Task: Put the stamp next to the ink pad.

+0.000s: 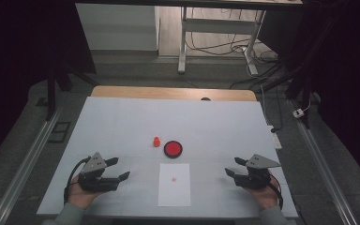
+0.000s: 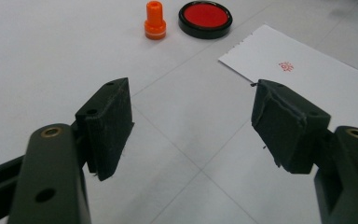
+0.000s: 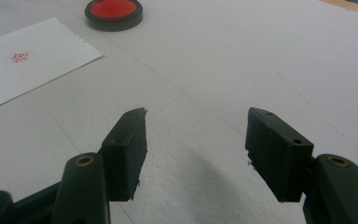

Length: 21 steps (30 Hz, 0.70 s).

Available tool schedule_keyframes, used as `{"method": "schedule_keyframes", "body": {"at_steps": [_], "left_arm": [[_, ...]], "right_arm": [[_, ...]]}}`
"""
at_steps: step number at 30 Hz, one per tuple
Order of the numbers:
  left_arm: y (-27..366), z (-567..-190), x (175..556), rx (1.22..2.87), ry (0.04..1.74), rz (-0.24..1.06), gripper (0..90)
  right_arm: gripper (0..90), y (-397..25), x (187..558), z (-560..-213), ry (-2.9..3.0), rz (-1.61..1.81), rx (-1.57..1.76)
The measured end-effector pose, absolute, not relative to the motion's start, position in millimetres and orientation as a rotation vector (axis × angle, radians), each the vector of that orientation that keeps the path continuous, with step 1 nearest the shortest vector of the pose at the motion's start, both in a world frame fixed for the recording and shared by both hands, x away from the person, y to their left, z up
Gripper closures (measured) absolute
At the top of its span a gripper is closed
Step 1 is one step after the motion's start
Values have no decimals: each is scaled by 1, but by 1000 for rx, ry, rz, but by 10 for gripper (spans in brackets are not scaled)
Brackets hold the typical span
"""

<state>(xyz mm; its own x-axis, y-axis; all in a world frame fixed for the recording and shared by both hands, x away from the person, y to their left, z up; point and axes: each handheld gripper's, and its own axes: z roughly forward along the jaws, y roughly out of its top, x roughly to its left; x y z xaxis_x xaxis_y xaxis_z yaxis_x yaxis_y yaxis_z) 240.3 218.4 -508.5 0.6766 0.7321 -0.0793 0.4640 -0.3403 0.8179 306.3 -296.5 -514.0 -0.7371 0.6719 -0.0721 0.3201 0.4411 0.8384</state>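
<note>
High view, left gripper (image 1: 120, 169) lower left, jaws wide, empty, right gripper (image 1: 233, 167) lower right, likewise wide, orange stamp (image 1: 156, 141) beside red ink pad (image 1: 173, 149) at centre, stamped paper (image 1: 174, 184) below.

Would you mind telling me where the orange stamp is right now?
In the high view the stamp stands upright near the table's middle, just left of the red ink pad and beyond the paper's far left corner, apart from both.
</note>
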Motion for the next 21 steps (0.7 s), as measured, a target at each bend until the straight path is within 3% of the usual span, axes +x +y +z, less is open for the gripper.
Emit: {"method": "schedule_keyframes", "body": {"at_steps": [21], "left_arm": [[218, -513, 239, 2024, 932, 375, 290]], "right_arm": [[380, -297, 306, -513, 2289, 1218, 831]]}}
